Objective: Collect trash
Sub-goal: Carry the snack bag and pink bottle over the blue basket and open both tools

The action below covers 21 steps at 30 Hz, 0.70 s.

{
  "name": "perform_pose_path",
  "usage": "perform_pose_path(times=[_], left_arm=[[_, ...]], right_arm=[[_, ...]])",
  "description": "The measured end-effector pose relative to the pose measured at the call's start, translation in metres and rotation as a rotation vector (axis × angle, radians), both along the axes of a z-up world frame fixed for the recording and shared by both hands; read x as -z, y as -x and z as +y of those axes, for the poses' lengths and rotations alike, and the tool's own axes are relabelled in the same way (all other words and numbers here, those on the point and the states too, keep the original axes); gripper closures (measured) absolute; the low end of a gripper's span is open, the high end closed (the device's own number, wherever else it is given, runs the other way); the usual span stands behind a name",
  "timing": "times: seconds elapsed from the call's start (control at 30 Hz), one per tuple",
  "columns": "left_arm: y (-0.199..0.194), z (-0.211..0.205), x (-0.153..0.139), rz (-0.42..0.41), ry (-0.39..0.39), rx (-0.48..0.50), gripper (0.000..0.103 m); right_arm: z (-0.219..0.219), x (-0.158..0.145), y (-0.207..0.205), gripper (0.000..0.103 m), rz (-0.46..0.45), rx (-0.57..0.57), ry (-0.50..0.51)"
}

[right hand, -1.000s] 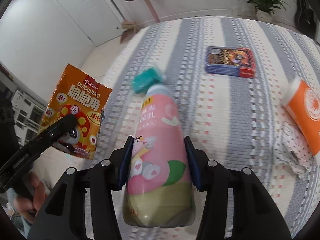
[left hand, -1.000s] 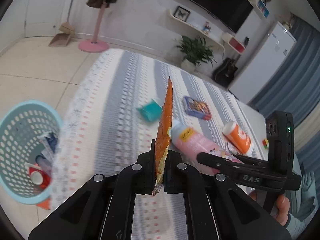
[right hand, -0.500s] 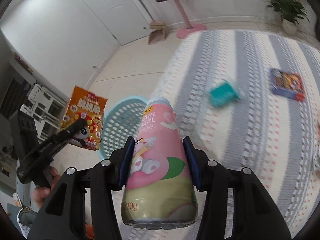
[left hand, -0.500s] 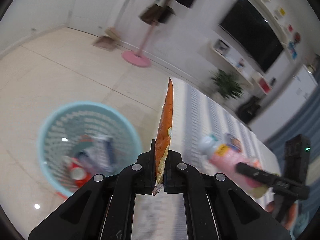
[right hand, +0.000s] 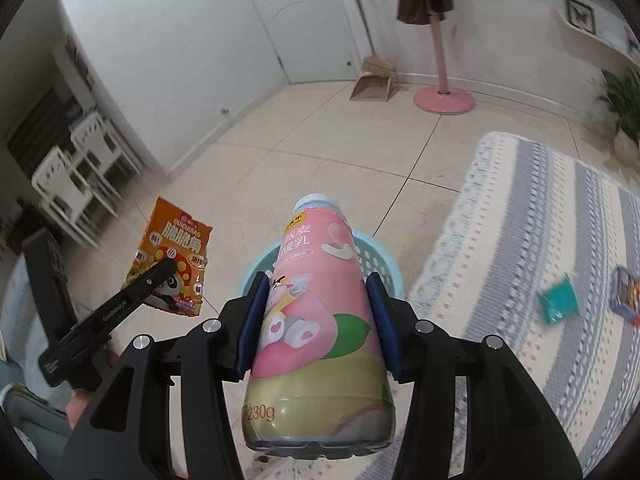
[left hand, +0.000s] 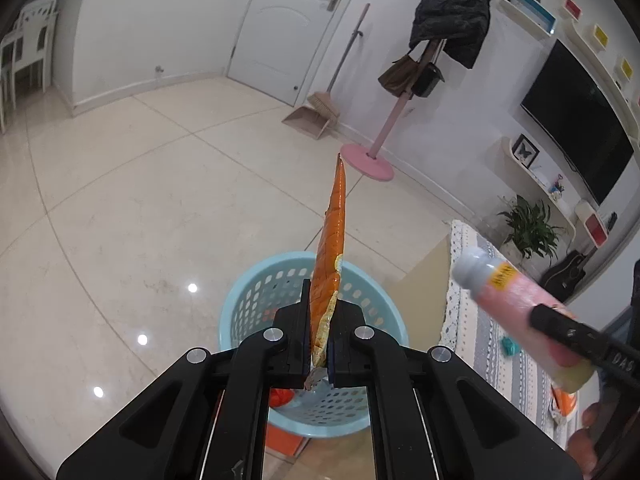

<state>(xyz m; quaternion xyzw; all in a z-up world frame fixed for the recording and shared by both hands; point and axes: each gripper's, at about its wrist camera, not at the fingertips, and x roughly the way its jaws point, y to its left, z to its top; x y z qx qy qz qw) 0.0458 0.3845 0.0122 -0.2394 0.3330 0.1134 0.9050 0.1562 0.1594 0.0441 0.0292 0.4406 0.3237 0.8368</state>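
Over pale floor tiles (left hand: pixel 140 200) now, no longer over the striped cloth (right hand: pixel 540 240) — having swung both loads sideways within the last second.

Clamping the orange snack bag (left hand: pixel 334 232) edge-on in the left gripper (left hand: pixel 319 344), jaws fully shut on its lower seam, bag standing straight up out of the pinch. Squeezing the pink yoghurt bottle (right hand: pixel 316 300) around its middle in the right gripper (right hand: pixel 316 320), blue pads (right hand: pixel 250 320) pressing both flanks, cap pointing away, base toward the camera.

Hanging both at the blue basket (left hand: pixel 248 292), which was off at the edge of the left wrist view a second ago. Now lying right behind the bag's pinched end in that view, and peeking out behind the bottle's shoulder in the right wrist view. Probably sitting over the opening rather than just short of it, though judging depth through this lens is chancy. Already showing some rubbish inside, a red piece (left hand: pixel 280 396) visible between the left fingers.

Meaning for the task: carrying about done, releasing coming next — bag likely ready to drop on a plain opening, bottle perhaps needing a little more travel forward first. Leaving a teal packet (right hand: pixel 558 304) and a dark printed box (right hand: pixel 628 296) on the cloth, yet to be collected.
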Motion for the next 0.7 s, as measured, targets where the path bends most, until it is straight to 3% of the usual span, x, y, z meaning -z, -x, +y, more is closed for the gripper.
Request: perform_pose_path(times=[0.2, 0.27, 0.3, 0.33, 0.7], left_arm=[[-0.010, 0.005, 0.008, 0.023, 0.029, 0.013, 0.099], [-0.013, 0.003, 0.010, 0.046, 0.023, 0.021, 0.089], [-0.014, 0.004, 0.012, 0.051, 0.023, 0.016, 0.071], [-0.013, 0.004, 0.012, 0.051, 0.022, 0.005, 0.061], [-0.017, -0.002, 0.014, 0.060, 0.019, 0.009, 0.060]], right_arm=[[0.050, 0.000, -0.001, 0.058, -0.078, -0.055, 0.108], [0.063, 0.004, 0.001, 0.058, -0.091, -0.080, 0.139], [0.071, 0.008, 0.000, 0.058, -0.101, -0.080, 0.167], [0.075, 0.011, 0.000, 0.058, -0.107, -0.073, 0.192], [0.061, 0.053, -0.009, 0.058, -0.051, -0.038, 0.236]])
